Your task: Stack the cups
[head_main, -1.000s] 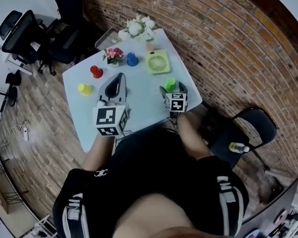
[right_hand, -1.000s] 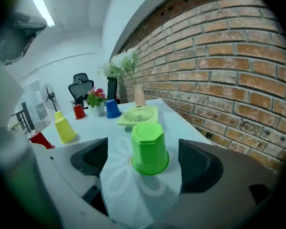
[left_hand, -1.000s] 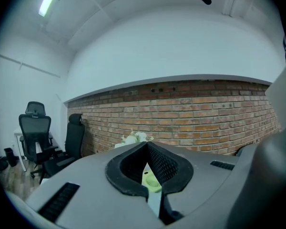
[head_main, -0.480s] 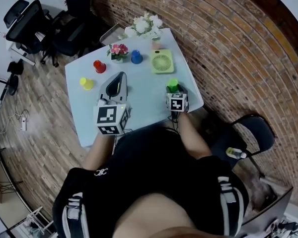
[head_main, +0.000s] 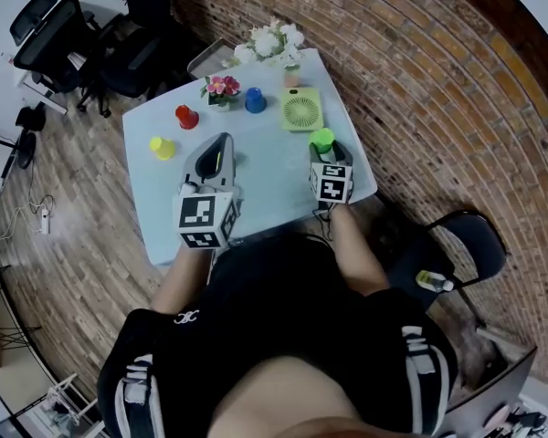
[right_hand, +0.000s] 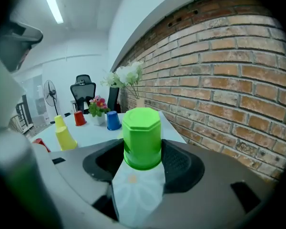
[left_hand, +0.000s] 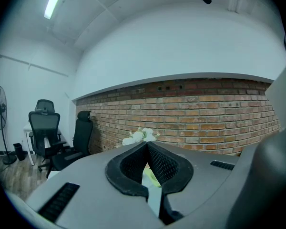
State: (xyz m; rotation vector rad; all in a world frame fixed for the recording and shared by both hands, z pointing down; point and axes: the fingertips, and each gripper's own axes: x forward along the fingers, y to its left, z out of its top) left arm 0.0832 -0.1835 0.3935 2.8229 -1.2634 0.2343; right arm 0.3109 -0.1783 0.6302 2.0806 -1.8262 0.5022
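Note:
My right gripper point(head_main: 323, 150) is shut on an upside-down green cup point(head_main: 322, 140), held just off the pale blue table point(head_main: 265, 185) near its right edge. Its jaws have just closed on this cup. In the right gripper view the green cup point(right_hand: 141, 132) stands between the right gripper's point(right_hand: 142, 151) pads. A yellow cup point(head_main: 162, 147), a red cup point(head_main: 186, 116) and a blue cup point(head_main: 255, 100) stand upside down across the far left of the table. My left gripper point(head_main: 222, 140) hovers mid-table, shut and empty, its tips meeting in the left gripper view point(left_hand: 146, 146).
A green hand fan point(head_main: 301, 109) lies beyond the green cup. A pot of pink flowers point(head_main: 222, 88) and a vase of white flowers point(head_main: 272, 42) stand at the far edge. A brick wall runs along the right. Office chairs point(head_main: 64, 44) stand far left, another chair point(head_main: 466, 235) near right.
The right gripper's jaws closed on the green cup and then lifted it off the table. The left gripper stayed where it was.

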